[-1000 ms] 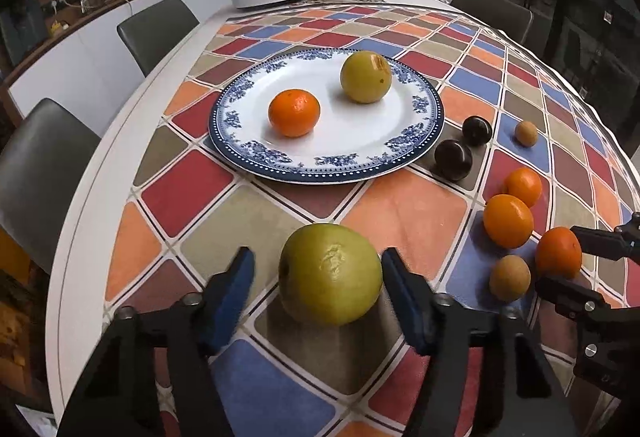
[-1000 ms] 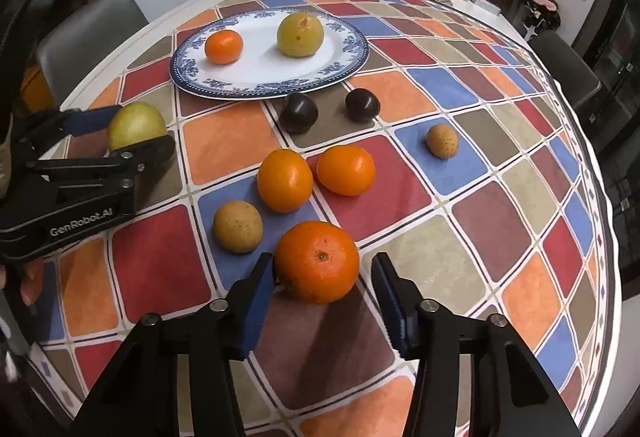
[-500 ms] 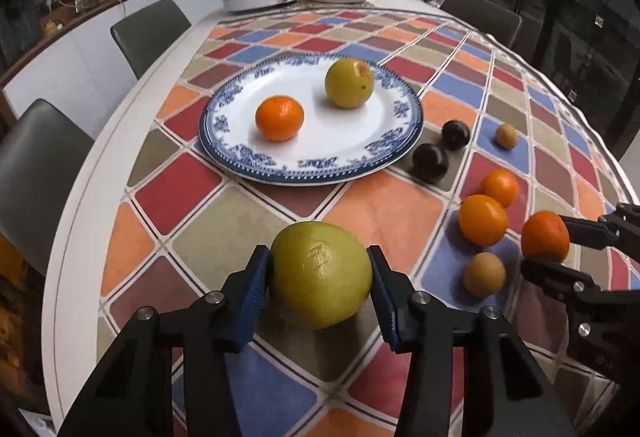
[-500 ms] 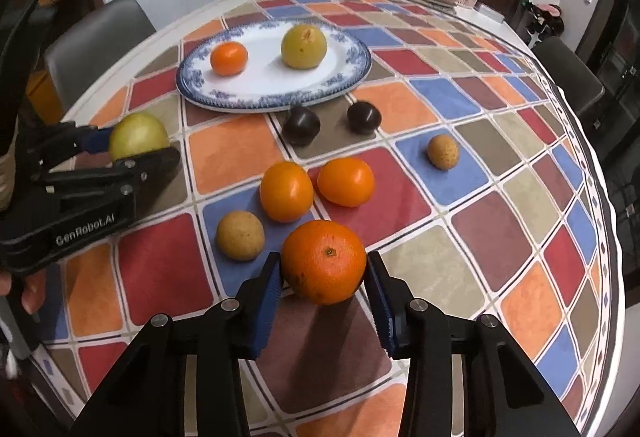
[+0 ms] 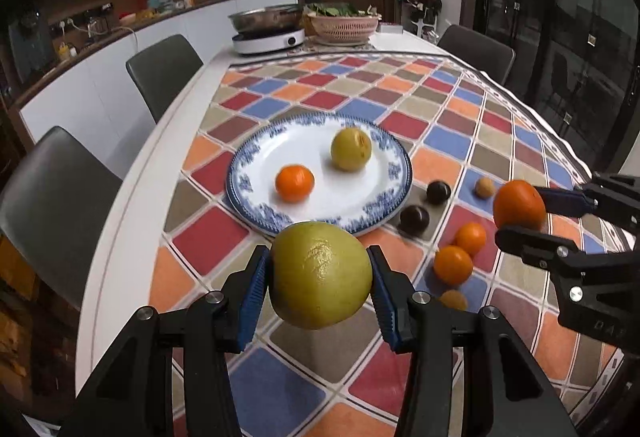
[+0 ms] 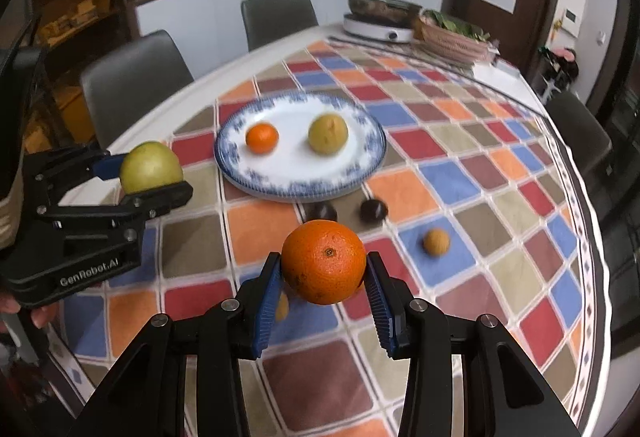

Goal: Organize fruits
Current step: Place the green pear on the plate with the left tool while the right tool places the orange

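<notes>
My left gripper is shut on a large yellow-green pear and holds it above the table, near the plate's front edge. My right gripper is shut on a big orange, also lifted. A blue-rimmed white plate holds a small orange and a yellow pear. On the cloth right of the plate lie two dark plums, two oranges and small brown fruits. The right gripper also shows in the left wrist view, and the left gripper in the right wrist view.
The round table has a colourful checked cloth. At its far end stand an induction cooker with a steel pan and a basket of greens. Grey chairs stand around the table's left and far edges.
Both grippers closed on their fruits and lifted them off the table. The views rose and tilted up toward the plate.
</notes>
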`<state>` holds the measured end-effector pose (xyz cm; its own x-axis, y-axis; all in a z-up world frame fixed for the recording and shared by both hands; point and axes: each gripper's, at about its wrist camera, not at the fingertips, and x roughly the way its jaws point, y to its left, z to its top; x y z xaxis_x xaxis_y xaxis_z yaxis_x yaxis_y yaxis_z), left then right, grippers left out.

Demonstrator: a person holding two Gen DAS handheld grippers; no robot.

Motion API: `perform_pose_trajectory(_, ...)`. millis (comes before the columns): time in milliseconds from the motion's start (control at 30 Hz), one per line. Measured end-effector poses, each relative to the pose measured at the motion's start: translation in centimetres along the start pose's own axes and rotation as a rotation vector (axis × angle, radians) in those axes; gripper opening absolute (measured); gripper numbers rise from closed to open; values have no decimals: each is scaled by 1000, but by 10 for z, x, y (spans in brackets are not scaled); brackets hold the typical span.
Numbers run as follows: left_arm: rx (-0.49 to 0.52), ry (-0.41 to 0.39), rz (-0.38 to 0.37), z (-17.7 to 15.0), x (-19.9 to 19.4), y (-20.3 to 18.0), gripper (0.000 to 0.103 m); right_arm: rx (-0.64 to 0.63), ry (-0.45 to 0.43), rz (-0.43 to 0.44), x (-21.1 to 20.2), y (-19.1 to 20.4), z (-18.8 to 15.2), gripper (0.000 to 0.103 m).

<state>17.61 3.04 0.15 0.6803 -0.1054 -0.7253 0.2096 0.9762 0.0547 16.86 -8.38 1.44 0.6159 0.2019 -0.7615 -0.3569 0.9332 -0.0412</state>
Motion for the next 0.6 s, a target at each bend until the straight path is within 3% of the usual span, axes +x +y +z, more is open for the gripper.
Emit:
perform_pose_trajectory(300,22,-47,13,34,-1,12,48,-37,-66,31,0,-2,42,42)
perform_pose_trajectory(600,37,-44,4,63,30,28,48,-18,-17,102,40,-6,74,42)
